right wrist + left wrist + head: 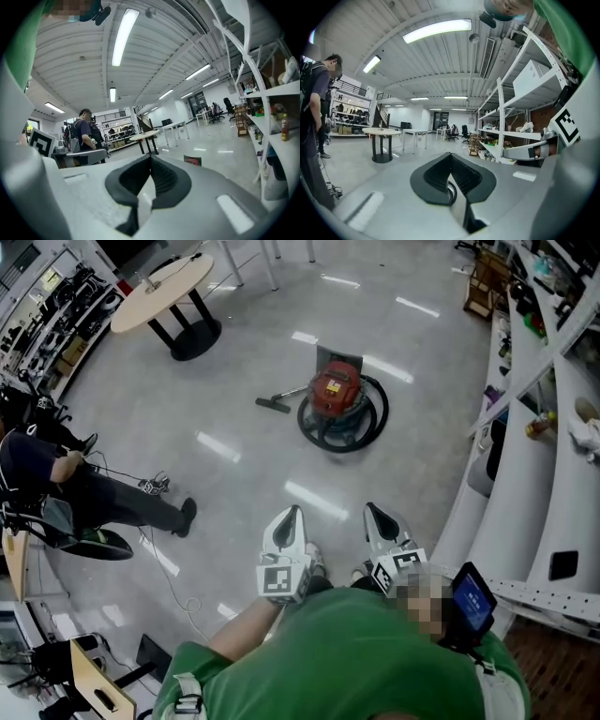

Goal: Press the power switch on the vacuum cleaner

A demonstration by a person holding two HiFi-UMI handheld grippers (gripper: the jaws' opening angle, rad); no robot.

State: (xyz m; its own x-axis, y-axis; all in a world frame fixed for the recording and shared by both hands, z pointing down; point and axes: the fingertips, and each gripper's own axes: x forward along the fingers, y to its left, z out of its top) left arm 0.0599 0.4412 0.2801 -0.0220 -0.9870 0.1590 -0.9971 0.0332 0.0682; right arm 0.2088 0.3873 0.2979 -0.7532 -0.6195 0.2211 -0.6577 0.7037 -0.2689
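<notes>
Both pairs of jaws are shut together with nothing between them: in the left gripper view the dark ribbed pads of the left gripper (451,163) meet along one seam, and in the right gripper view the right gripper (150,161) shows the same closed seam. In the head view the left gripper (292,514) and right gripper (372,512) sit side by side, close to the green-shirted chest of the person holding them, tips pointing forward over the floor (234,465).

The vacuum cleaner (336,390), red-bodied, stands on the floor well ahead of both grippers and apart from them, slightly nearer the right gripper's line. Its dark hose (370,427) loops around the body, and a floor nozzle (274,405) lies just to its left. The power switch is too small to make out.

Farther off, a round table (164,289) stands at the upper left, another person (56,486) is at the left edge, and white shelves (530,474) run along the right.
</notes>
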